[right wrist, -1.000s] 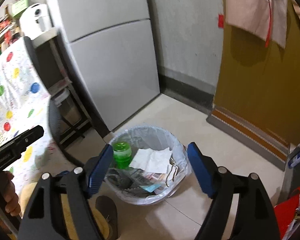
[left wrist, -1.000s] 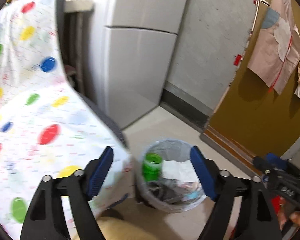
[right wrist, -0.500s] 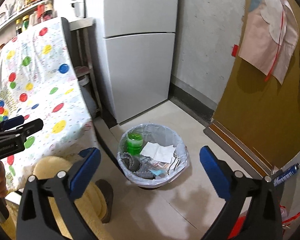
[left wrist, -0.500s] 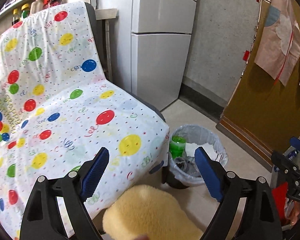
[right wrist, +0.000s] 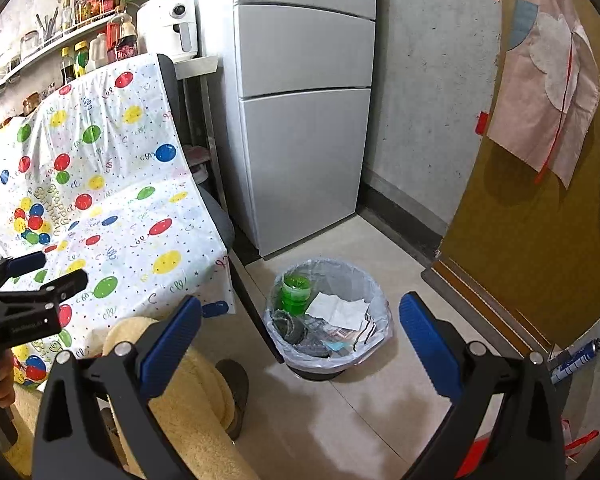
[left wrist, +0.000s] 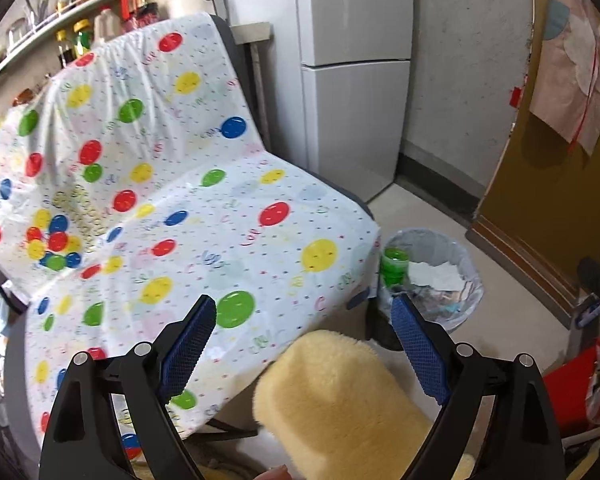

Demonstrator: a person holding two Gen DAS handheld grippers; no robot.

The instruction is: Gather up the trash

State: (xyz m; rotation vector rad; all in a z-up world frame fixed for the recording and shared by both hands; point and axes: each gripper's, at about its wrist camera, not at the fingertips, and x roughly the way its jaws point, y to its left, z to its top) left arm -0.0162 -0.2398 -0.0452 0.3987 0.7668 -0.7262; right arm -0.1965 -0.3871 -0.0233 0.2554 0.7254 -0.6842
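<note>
A trash bin (right wrist: 374, 296) lined with a clear bag stands on the floor by the chair. It holds a green cup (right wrist: 295, 294), white paper (right wrist: 340, 312) and other scraps. The bin also shows in the left wrist view (left wrist: 466, 264), with the green cup (left wrist: 394, 266) in it. My left gripper (left wrist: 304, 344) is open and empty, above the chair's front edge. My right gripper (right wrist: 300, 336) is open and empty, above and in front of the bin. The left gripper also shows in the right wrist view (right wrist: 32, 276) at the far left.
A chair covered with a balloon-print sheet (left wrist: 172, 208) fills the left. A grey fridge (right wrist: 300, 112) stands behind the bin. A brown door (right wrist: 540, 240) with hanging cloth is on the right. My leg in yellow fleece (left wrist: 340, 400) is below. A shelf of bottles (right wrist: 80, 12) runs at upper left.
Both grippers have pulled up and back from the bin, so it looks smaller. The left view has swung left over the chair. Both stay open and empty.
</note>
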